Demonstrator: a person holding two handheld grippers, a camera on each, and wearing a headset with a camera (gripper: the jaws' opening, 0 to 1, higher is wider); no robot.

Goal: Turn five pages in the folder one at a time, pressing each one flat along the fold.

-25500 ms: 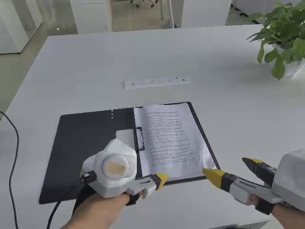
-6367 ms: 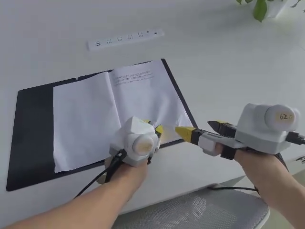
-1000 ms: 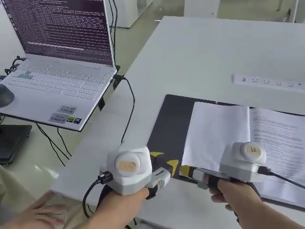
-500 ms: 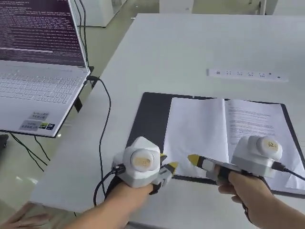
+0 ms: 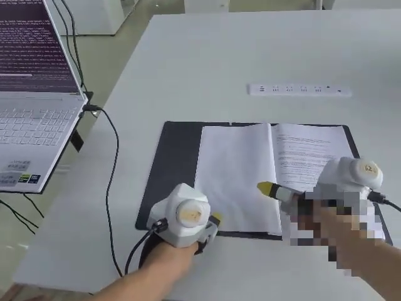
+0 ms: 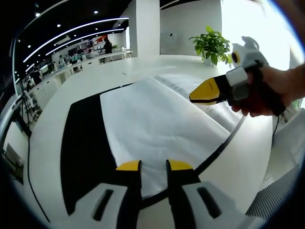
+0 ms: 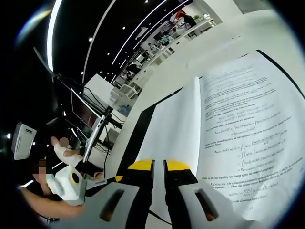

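Observation:
The black folder (image 5: 175, 169) lies open on the white table. A turned blank page (image 5: 235, 169) rests on its left half and a printed page (image 5: 310, 150) on its right. My right gripper (image 5: 268, 188) is shut and empty, its yellow tips just over the blank page beside the fold (image 7: 198, 114). My left gripper (image 5: 215, 221) is shut at the folder's near edge, by the blank page's near corner (image 6: 157, 143). In the left gripper view my left gripper (image 6: 153, 166) points over that page, and the right gripper (image 6: 209, 90) hovers above the paper. The right gripper's own tips (image 7: 158, 165) sit over the blank sheet (image 7: 171, 138).
A white power strip (image 5: 299, 90) lies beyond the folder. An open laptop (image 5: 31, 94) stands off the table's left edge, and a black cable (image 5: 113, 175) runs down the table's left side. A potted plant (image 6: 212, 45) stands at the far end.
The head camera has swung right, moving the laptop toward the left edge. My right gripper has moved from the page's near edge up over the blank page toward the fold. My left gripper stays by the near edge.

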